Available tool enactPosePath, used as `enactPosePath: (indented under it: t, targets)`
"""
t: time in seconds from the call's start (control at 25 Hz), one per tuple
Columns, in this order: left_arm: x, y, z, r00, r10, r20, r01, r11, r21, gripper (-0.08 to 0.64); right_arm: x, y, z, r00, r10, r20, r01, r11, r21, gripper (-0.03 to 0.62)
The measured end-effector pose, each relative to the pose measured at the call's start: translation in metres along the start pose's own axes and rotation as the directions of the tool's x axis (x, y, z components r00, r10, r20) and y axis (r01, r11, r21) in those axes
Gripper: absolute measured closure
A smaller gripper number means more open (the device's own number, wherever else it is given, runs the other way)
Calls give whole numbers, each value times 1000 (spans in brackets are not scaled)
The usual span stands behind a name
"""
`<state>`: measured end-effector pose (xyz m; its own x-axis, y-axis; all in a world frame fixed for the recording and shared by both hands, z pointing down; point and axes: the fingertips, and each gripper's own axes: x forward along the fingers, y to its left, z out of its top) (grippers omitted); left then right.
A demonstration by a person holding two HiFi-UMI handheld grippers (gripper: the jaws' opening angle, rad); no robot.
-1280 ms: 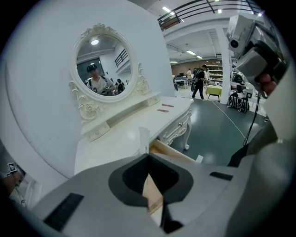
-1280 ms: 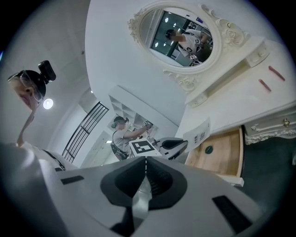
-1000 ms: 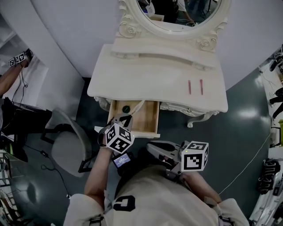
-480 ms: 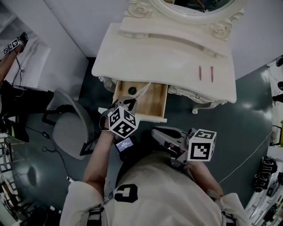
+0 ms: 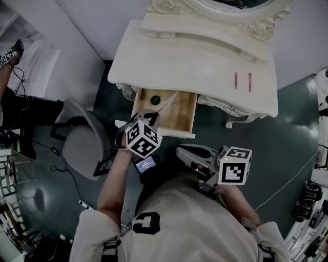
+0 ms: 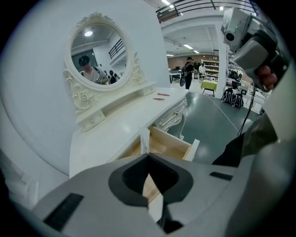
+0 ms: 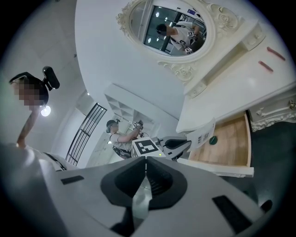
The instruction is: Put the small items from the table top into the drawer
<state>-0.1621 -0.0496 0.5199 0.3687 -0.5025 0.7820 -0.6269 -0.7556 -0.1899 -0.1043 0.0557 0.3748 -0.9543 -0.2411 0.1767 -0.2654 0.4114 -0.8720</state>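
So the two little red sticks (image 5: 236, 81) (image 5: 249, 82) are lying side by side on the white surface (image 5: 184, 61), not touching, over toward its right end. The wooden drawer (image 5: 185, 116) hangs open under the front edge, at roughly 8 o'clock from the sticks in the head view. There's a small dark green round thing (image 5: 155, 100) in the drawer's back left corner. The left hand-held gripper (image 5: 148, 117) is right at the drawer's front left, pointing down into it. Its jaws are pinched tight on a thin white card (image 7: 202, 135) with some print on it I can't read. The card pokes up over the drawer, just beside the green thing, which sits at about 3 o'clock from it in the right gripper view. The right hand-held gripper (image 5: 179, 151) is parked well clear, at about 5 o'clock from the drawer and close to the person's chest. It points roughly level, jaws closed together with nothing in them. The oval mirror (image 5: 230, 5) sits at 12 o'clock behind the surface, and there's a grey chair (image 5: 82, 153) off at 9 o'clock from the left hand-held gripper.
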Motion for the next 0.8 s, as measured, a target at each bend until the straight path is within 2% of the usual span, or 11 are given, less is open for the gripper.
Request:
enactPosePath:
  t: [0.24, 0.8]
  targets:
    - [8, -8, 5, 1000, -23, -15, 23, 1000, -5, 505, -9, -3, 2, 1000, 5, 8, -5, 1000, 20, 563]
    - [34, -21, 12, 995, -73, -66, 78, 995, 65, 505, -24, -14, 8, 999, -8, 43, 6, 999, 50, 563]
